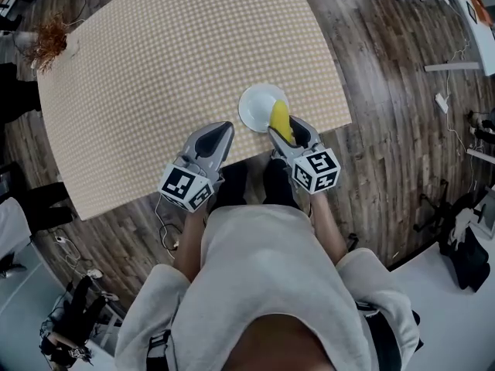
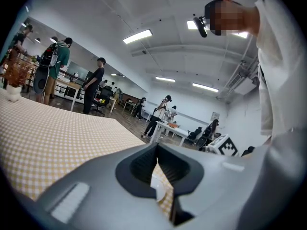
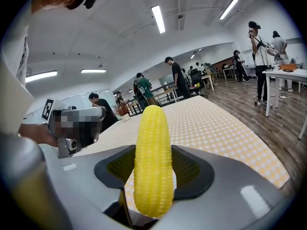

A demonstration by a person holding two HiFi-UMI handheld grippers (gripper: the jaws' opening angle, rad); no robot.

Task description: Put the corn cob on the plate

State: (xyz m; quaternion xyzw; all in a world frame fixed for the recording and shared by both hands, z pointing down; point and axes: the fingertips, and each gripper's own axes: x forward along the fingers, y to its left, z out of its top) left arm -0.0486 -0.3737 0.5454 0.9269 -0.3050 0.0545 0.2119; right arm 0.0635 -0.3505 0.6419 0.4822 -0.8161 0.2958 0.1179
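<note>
Am pinching corn cob (image 1: 280, 120) in my right gripper (image 1: 285, 132), hovering over plate's (image 1: 254, 105) lower-right rim, frame centre; my left gripper (image 1: 222, 133) pressed together, empty, lower left of plate, over table (image 1: 155, 68).

The person wears a pale grey top (image 1: 267, 277) with loose sleeves (image 1: 370, 280), and dark trousers (image 1: 247, 185) at frame centre. Black straps (image 1: 158, 348) cross its lower corners. The left gripper (image 1: 224, 130) and the right gripper (image 1: 291, 130) each have a smooth grey shell, dark ribbed pads and a white cube (image 1: 186, 186) printed with black squares.
</note>
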